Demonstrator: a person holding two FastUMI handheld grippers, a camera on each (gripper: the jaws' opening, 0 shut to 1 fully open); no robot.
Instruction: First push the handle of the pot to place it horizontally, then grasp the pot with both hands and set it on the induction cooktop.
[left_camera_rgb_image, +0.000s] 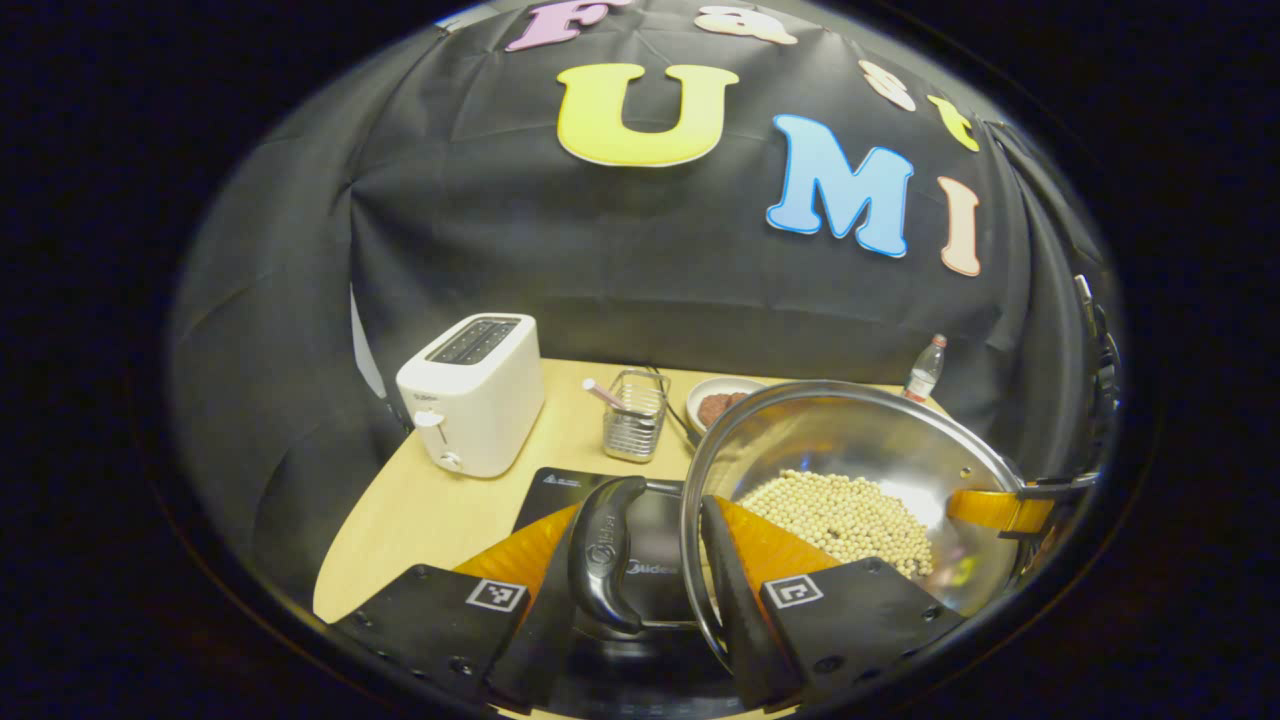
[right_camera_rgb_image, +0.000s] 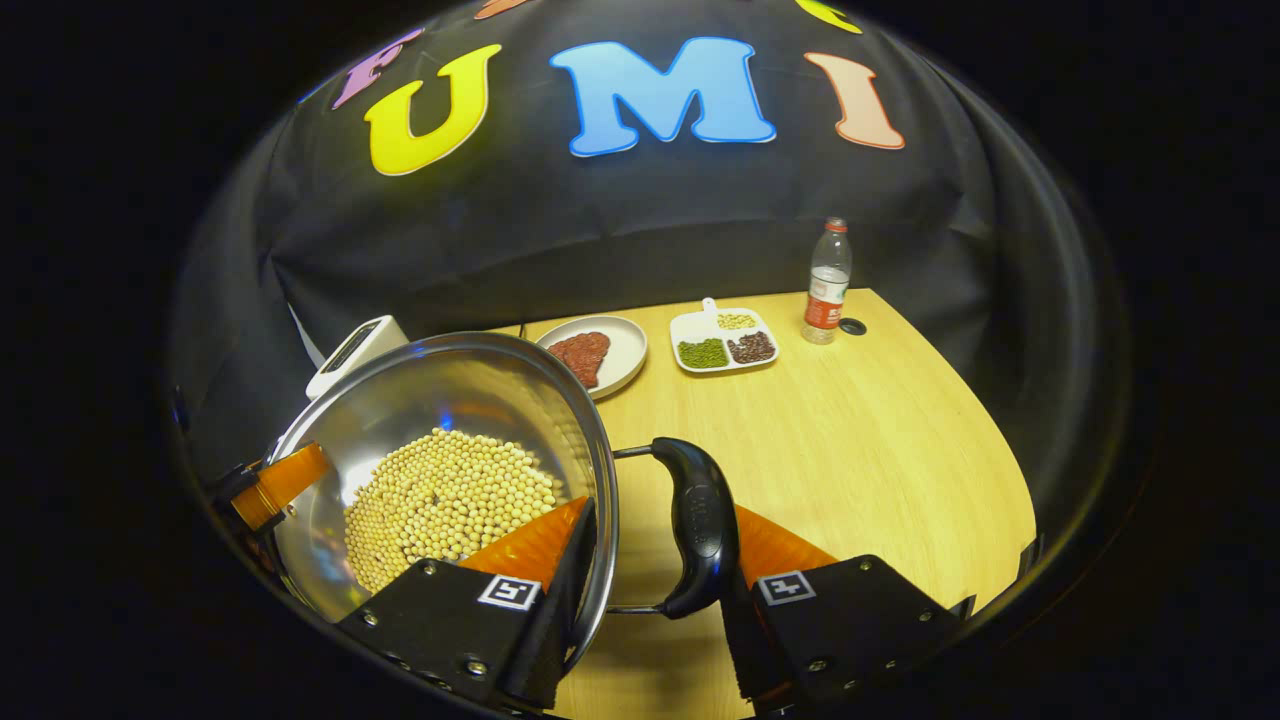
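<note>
Both grippers sit closest to their cameras, each straddling one side of the steel pot (left_camera_rgb_image: 850, 470). On the left gripper (left_camera_rgb_image: 650, 590), one finger lies outside the black side handle (left_camera_rgb_image: 605, 555) and the other reaches inside the pot over the rim, so handle and wall sit between them. They look closed on the pair, though I cannot see firm contact at the pads. The right gripper (right_camera_rgb_image: 655, 575) mirrors this in its own view: one finger inside the rim, the other outside the opposite handle (right_camera_rgb_image: 700, 525), apparently pinching there.

That pot appears lifted and tipped a little, carried between the two grippers above the dark induction cooktop (left_camera_rgb_image: 560, 490), whose glass shows just beneath the left handle. A heap of soybeans (right_camera_rgb_image: 450, 505) covers the bottom.

I judge it fairly heavy for two-finger grips: rigid polished steel, slick at the rim, with loose beans that will roll if it tilts. Those moulded handles are the sound places to hold, kept level with each other.

Farther back stand a white toaster (left_camera_rgb_image: 475, 390), a wire basket (left_camera_rgb_image: 635, 415), a plate of red beans (right_camera_rgb_image: 595, 350), a divided dish (right_camera_rgb_image: 725, 342) and a water bottle (right_camera_rgb_image: 828, 280) at the far right.
</note>
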